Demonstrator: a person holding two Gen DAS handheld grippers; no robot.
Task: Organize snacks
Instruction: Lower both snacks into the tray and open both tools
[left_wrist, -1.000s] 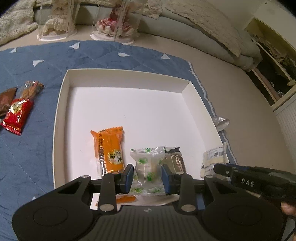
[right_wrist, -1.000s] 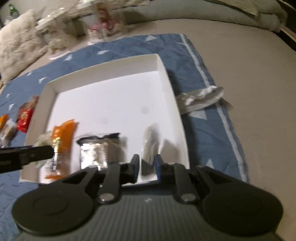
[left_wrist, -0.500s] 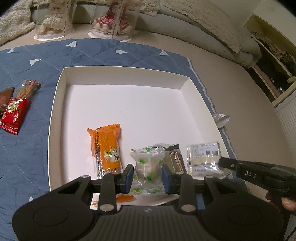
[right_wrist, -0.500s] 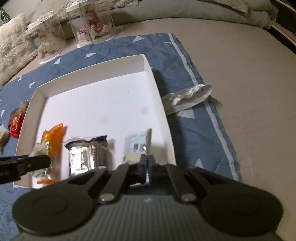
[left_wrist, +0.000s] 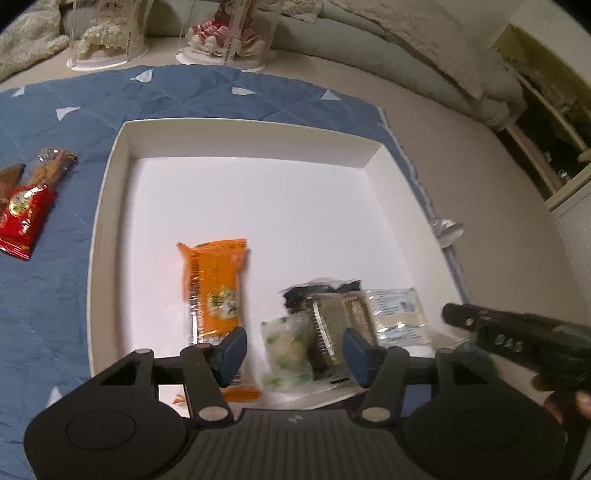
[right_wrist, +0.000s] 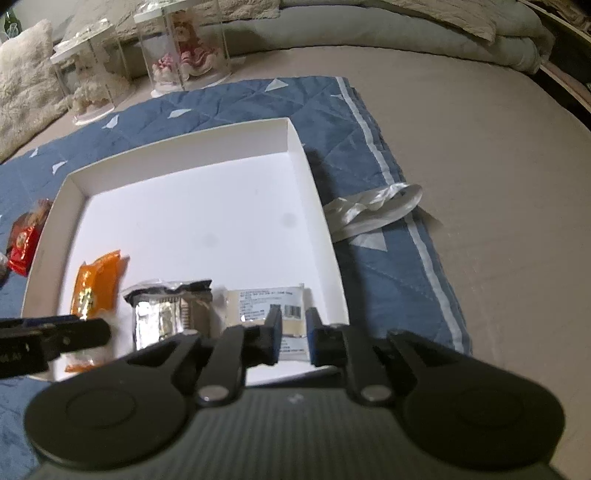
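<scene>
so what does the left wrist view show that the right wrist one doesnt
Only the left wrist view: the green-and-white snack between the open left gripper's fingers, and the shelf unit.

Only the right wrist view: the whole crumpled clear wrapper and the open right gripper.

Both: the white box, orange snack, silver snack, pale labelled packet and red snack.

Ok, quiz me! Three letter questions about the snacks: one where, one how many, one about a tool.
1. Where is the red snack? A in a tool; B on the quilt; C on a shelf.
2. How many snacks are in the box? A two; B six; C four.
3. The left tool is: A open; B shut on a snack; C out of view.
Answers: B, it lies left of the box; C, orange, green, silver, white; A, its fingers stand wide apart.
</scene>
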